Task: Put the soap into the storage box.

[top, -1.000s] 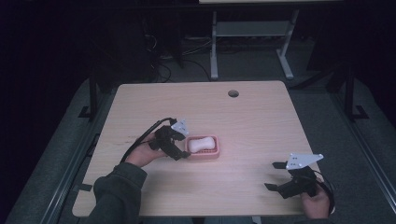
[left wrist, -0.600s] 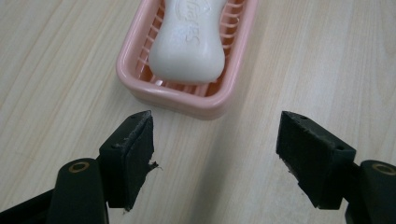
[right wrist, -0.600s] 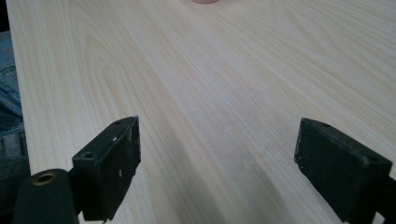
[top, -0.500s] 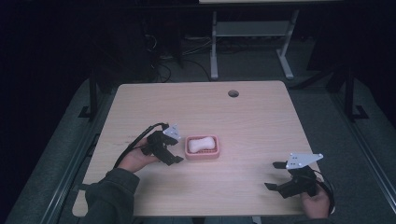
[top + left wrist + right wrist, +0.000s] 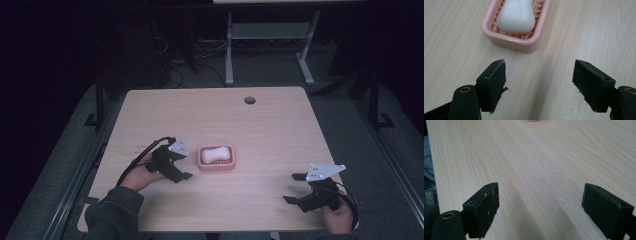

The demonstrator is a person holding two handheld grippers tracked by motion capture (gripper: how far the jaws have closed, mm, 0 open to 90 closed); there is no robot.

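Observation:
A white bar of soap [image 5: 216,154] [image 5: 517,15] lies in a pink slatted soap dish [image 5: 216,167] [image 5: 511,41] near the middle of the wooden table [image 5: 225,120]. Just left of the dish, my left gripper [image 5: 186,167] [image 5: 539,68] points at it with a gap of bare wood between. Its jaws have just been opening and stand wide with nothing between them. Far off at the front right, my right gripper [image 5: 294,187] [image 5: 541,191] rests open over bare table, and the dish's edge [image 5: 533,120] peeks in at the top of its view.
A round cable hole [image 5: 249,100] sits near the table's far edge. Behind the table, metal stand legs [image 5: 230,50] and cables lie on the dark floor. A sleeve [image 5: 112,215] comes in at the front left.
My left gripper has drawn back to the left and toward the person, away from the soap dish, and its jaws stand wider. The right gripper, soap and dish have not moved.

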